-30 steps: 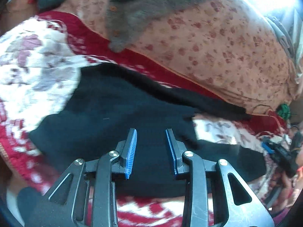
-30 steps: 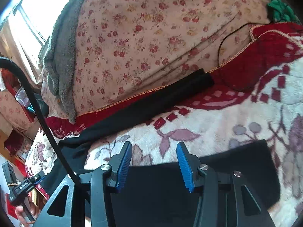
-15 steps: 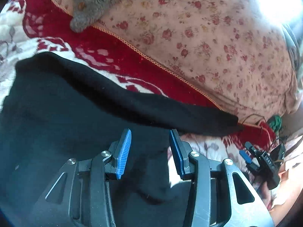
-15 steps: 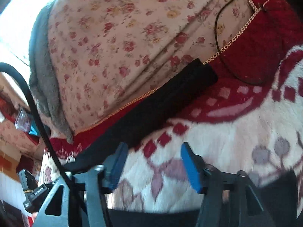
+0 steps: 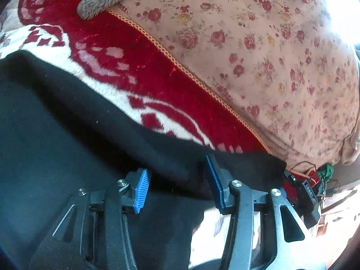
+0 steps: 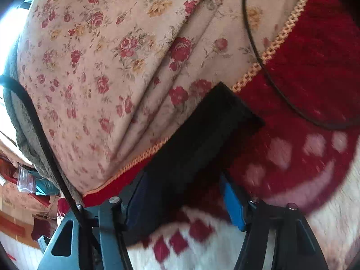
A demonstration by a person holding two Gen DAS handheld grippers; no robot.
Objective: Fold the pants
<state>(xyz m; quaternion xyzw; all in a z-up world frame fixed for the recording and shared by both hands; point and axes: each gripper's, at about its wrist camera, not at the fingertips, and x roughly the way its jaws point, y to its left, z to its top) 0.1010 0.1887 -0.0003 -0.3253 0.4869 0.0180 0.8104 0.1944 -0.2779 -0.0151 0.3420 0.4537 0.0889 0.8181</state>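
Black pants [image 5: 67,139] lie spread on a red and white patterned blanket [image 5: 108,51]. In the left wrist view my left gripper [image 5: 177,180] is open, low over the far leg, with the leg's upper edge between its blue pads. In the right wrist view the far leg's cuff end [image 6: 202,135] lies along the blanket's braided edge. My right gripper [image 6: 182,200] is open, its jaws wide on either side of that leg just short of the cuff. The right gripper also shows in the left wrist view [image 5: 303,191] by the cuff.
A pink floral cushion [image 5: 270,56] rises right behind the blanket's edge, also in the right wrist view [image 6: 112,56]. A grey fleece garment [image 5: 105,2] drapes over it. A thin black cable [image 6: 281,90] loops on the blanket near the cuff. Clutter shows at far left [image 6: 27,191].
Both grippers moved forward and down to the far pant leg, the left from the near part of the pants, the right toward the cuff. Both stayed open.
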